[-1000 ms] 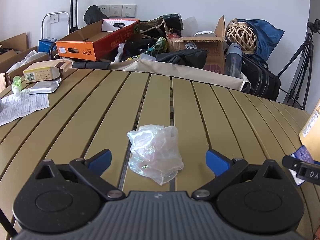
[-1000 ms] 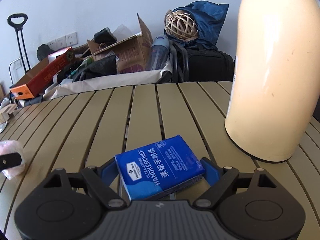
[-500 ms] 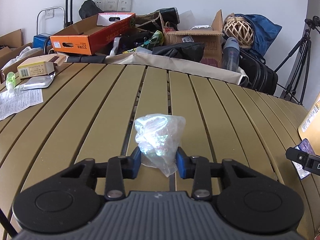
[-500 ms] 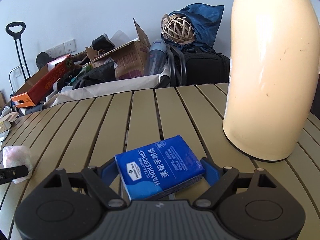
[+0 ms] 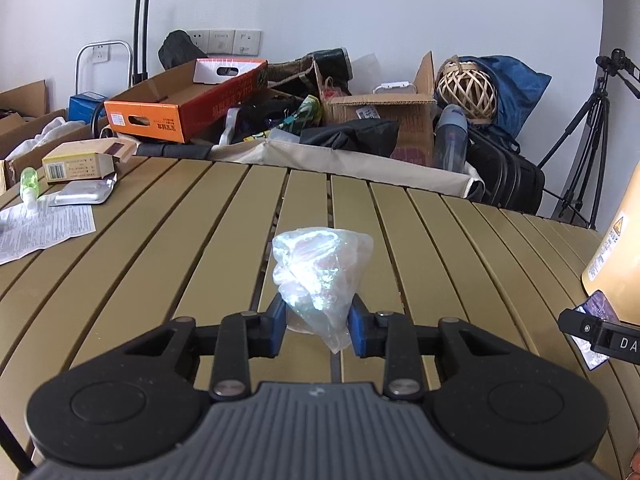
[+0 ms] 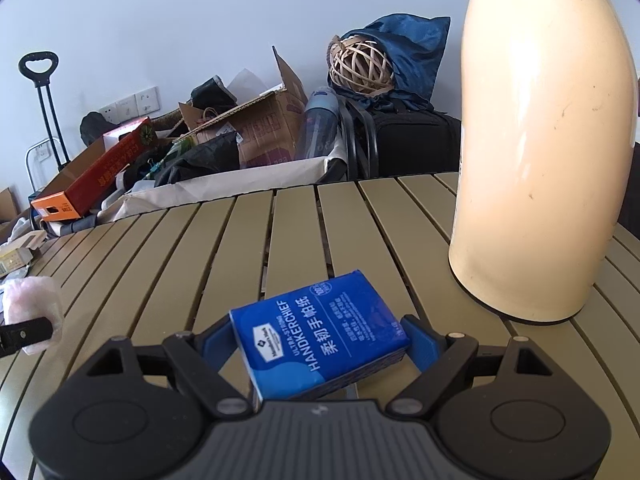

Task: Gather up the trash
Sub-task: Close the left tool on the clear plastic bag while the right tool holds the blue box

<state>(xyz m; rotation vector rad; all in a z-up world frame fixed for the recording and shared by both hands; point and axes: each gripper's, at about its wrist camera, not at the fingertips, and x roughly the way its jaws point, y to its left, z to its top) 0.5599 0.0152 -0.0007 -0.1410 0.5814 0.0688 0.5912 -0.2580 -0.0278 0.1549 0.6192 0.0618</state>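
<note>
A: Okay, biggest first. Slatted table point(image 5: 168, 248) is mostly bare; a cream jug point(image 6: 540, 160) stands at its right side, and boxes and paper sit at the far left corner.

B: Progress on trash?

A: Two pieces picked up, I'd say, none binned. No bin shows in either view. Right gripper point(image 6: 320, 340) has its jaws wide but pressed on both sides of a blue tissue pack point(image 6: 320, 340), tilted, near the jug.

B: And left?

A: Left gripper point(image 5: 318, 326) has just been closing, with the crumpled plastic bag point(image 5: 320, 268) between the jaws. Now they pinch the bag's lower part near mid-table. Can't tell if it's clear of the slats.

B: Left to do?

A: Carry both off, drop them, then probably the paper sheet point(image 5: 44, 228) and foil packet point(image 5: 86, 194).
</note>
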